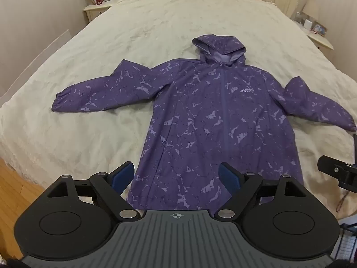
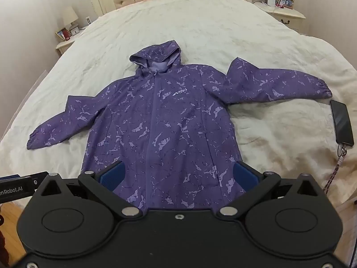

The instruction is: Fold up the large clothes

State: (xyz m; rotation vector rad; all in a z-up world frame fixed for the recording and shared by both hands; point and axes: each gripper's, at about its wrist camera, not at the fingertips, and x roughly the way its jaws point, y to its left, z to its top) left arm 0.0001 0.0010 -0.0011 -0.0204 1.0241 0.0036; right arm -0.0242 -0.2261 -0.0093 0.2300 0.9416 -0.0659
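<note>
A purple patterned hooded jacket [image 1: 214, 120] lies flat, front up and zipped, on a cream bed [image 1: 156, 22], both sleeves spread out; it also shows in the right wrist view [image 2: 165, 129]. Its hood [image 1: 219, 49] points to the headboard. My left gripper [image 1: 177, 174] is open and empty, above the jacket's hem near the bed's foot. My right gripper [image 2: 178, 173] is open and empty, also above the hem. The right gripper's body shows at the right edge of the left wrist view [image 1: 339, 172]; the left gripper's body shows at the left edge of the right wrist view [image 2: 17, 185].
A black phone [image 2: 341, 122] with a braided strap lies on the bed by the jacket's right cuff [image 2: 323, 89]. Nightstands with lamps and frames stand at both sides of the headboard [image 2: 64, 38] [image 2: 281, 9]. Wooden floor [image 1: 11, 189] lies left of the bed.
</note>
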